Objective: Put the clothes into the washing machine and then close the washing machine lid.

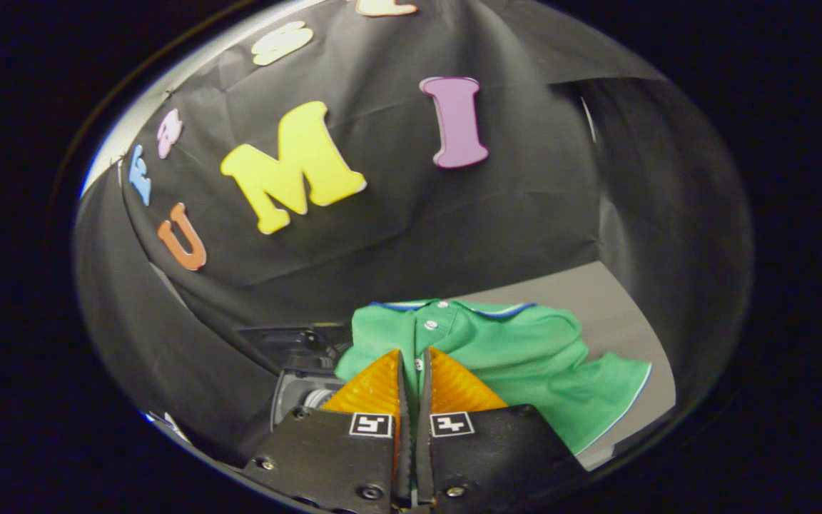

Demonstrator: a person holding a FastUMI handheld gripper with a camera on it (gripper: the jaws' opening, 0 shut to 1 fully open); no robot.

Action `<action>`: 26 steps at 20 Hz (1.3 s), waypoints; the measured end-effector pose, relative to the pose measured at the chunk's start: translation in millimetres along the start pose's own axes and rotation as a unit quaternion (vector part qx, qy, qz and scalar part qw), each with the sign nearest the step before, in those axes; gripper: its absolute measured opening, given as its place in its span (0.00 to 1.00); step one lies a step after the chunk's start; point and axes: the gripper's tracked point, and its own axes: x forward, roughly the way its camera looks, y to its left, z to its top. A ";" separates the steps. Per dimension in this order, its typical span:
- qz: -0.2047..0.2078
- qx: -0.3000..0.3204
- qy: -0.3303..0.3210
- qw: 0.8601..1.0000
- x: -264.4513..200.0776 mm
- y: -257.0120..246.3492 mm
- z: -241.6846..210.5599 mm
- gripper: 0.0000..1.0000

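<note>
A green polo shirt (525,357) with a buttoned collar and blue-white trim hangs just ahead of the fingers, over the grey table (596,300). My gripper (414,357) is shut on the shirt: both fingers pinch its front placket near the buttons, with a thin fold of green cloth between them. Left of the fingers and lower down is a small grey washing machine (304,396) with its dark lid (290,335) raised behind it. The shirt hides part of the machine's right side.
Black cloth walls close in behind and on both sides. The grey table surface stretches off to the right beyond the shirt, up to the right wall.
</note>
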 end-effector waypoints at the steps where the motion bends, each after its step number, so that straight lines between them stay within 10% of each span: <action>1: 0.015 -0.008 -0.001 1.000 -0.7 17.1 1.7 0.07; 15: 0.177 -0.068 0.059 0.980 25.4 232.6 -34.1 0.07; 26: 0.174 -0.074 0.096 0.977 94.3 292.3 -94.2 0.06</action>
